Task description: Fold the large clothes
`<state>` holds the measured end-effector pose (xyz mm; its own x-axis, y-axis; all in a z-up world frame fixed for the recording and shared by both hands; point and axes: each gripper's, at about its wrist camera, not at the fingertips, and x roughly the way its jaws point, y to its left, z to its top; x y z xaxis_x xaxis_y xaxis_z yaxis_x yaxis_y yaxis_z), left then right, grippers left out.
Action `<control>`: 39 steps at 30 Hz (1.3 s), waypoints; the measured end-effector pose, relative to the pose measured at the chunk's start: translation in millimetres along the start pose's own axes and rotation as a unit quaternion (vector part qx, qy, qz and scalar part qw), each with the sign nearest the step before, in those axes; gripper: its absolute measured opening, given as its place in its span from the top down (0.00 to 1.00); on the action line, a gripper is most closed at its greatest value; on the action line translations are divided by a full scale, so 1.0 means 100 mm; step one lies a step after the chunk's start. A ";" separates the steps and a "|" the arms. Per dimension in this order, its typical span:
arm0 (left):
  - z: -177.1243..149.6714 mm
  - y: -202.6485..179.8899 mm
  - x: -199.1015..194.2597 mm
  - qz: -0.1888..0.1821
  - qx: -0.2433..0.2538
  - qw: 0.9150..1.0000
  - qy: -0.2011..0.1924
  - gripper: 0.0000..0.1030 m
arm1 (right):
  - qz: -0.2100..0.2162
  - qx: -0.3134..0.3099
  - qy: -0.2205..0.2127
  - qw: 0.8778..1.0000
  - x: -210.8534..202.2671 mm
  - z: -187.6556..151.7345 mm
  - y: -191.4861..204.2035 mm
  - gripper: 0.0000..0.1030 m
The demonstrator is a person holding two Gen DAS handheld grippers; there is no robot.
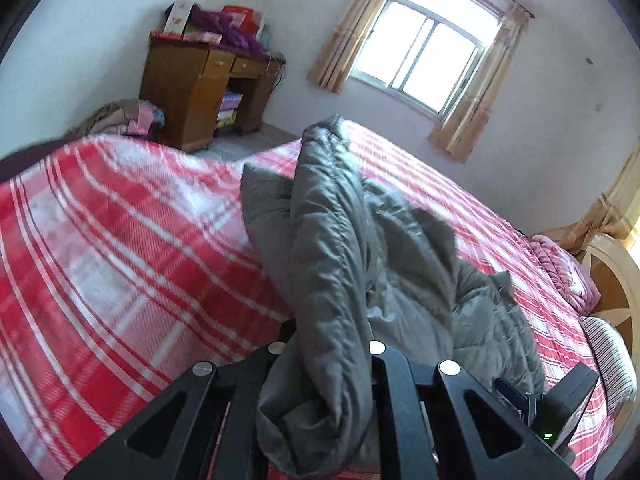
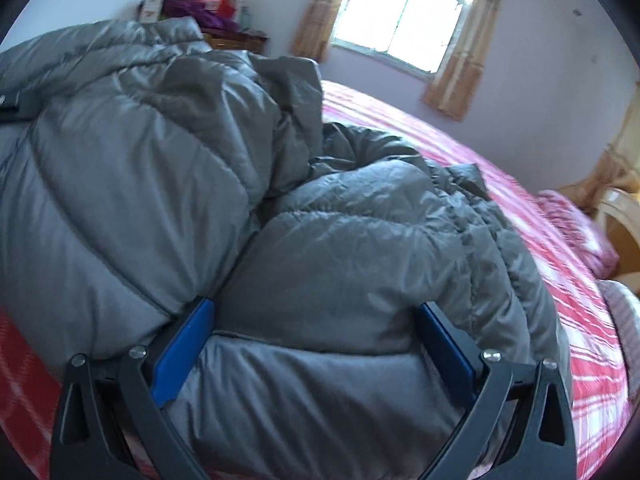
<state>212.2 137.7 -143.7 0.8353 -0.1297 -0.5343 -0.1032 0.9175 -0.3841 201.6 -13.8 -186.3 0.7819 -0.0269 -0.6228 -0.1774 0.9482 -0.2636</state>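
A large grey padded jacket [image 1: 360,240] lies bunched on a bed with a red and white plaid cover [image 1: 120,240]. My left gripper [image 1: 328,344] is shut on a thick fold of the jacket and holds it raised. In the right wrist view the jacket [image 2: 280,200] fills most of the frame. My right gripper [image 2: 316,312] stands wide open, its blue pads [image 2: 188,344] either side of a puffy panel of the jacket, pressed against the fabric. The fingertips are buried in the cloth.
A wooden desk [image 1: 200,92] with boxes and purple cloth on top stands at the far wall. A curtained window [image 1: 424,56] is behind the bed. Pink bedding [image 1: 568,276] and a wooden headboard [image 1: 616,280] lie at the right. The other gripper's body [image 1: 560,408] shows at lower right.
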 end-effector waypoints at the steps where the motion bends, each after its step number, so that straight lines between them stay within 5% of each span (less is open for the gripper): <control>1: 0.04 -0.07 -0.06 -0.003 0.009 1.000 -0.006 0.93 | 0.020 -0.001 0.003 1.000 -0.04 0.02 -0.04 0.01; 5: 0.15 -0.52 -0.19 -0.015 0.065 0.997 -0.035 0.93 | 0.055 0.028 -0.029 0.998 -0.39 -0.01 -0.47 0.01; 8: 0.20 -1.05 -0.22 -0.032 0.119 0.991 -0.053 0.93 | 0.031 0.076 -0.054 0.995 -0.57 -0.09 -1.01 0.00; 13: 0.09 -1.98 -0.08 -0.062 0.222 0.971 -0.060 0.93 | -0.052 0.150 -0.022 0.987 -0.40 -0.41 -2.06 0.00; 17: -0.28 -2.64 0.23 -0.078 0.292 0.952 -0.040 0.93 | -0.095 0.214 0.016 0.972 -0.23 -0.82 -2.78 0.00; 21: -0.91 -3.15 0.65 -0.077 0.375 0.924 -0.001 0.93 | -0.116 0.258 0.036 0.958 -0.16 -1.20 -3.29 0.00; 27: -1.60 -3.41 0.81 -0.065 0.466 0.882 0.009 0.92 | -0.089 0.321 0.049 0.942 -0.15 -1.36 -3.50 0.00; 30: -1.59 -3.45 0.69 -0.048 0.486 0.873 0.001 0.84 | -0.081 0.304 0.058 0.947 -0.09 -1.32 -3.41 0.00; 32: -1.54 -3.50 0.51 -0.047 0.493 0.868 -0.021 0.73 | -0.080 0.296 0.062 0.950 -0.03 -1.32 -3.41 0.00; 34: -1.45 -3.54 0.27 -0.061 0.490 0.868 -0.043 0.42 | -0.080 0.294 0.066 0.950 -0.01 -1.33 -3.40 0.00; 35: -1.39 -3.53 0.13 -0.074 0.481 0.872 -0.057 0.16 | -0.080 0.295 0.067 0.950 0.00 -1.33 -3.41 0.00; 36: -1.27 -3.48 -0.06 -0.090 0.461 0.879 -0.082 0.09 | -0.079 0.296 0.069 0.949 0.01 -1.33 -3.42 0.00; 39: -0.94 -3.34 -0.22 -0.096 0.411 0.902 -0.090 0.09 | -0.087 0.291 0.068 0.950 -0.02 -1.31 -3.42 0.02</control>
<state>177.7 -201.2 -74.5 0.8767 -0.3201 -0.3590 0.4263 0.8627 0.2719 182.7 -379.3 -191.1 0.6768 -0.2033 -0.7075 0.3404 0.9386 0.0559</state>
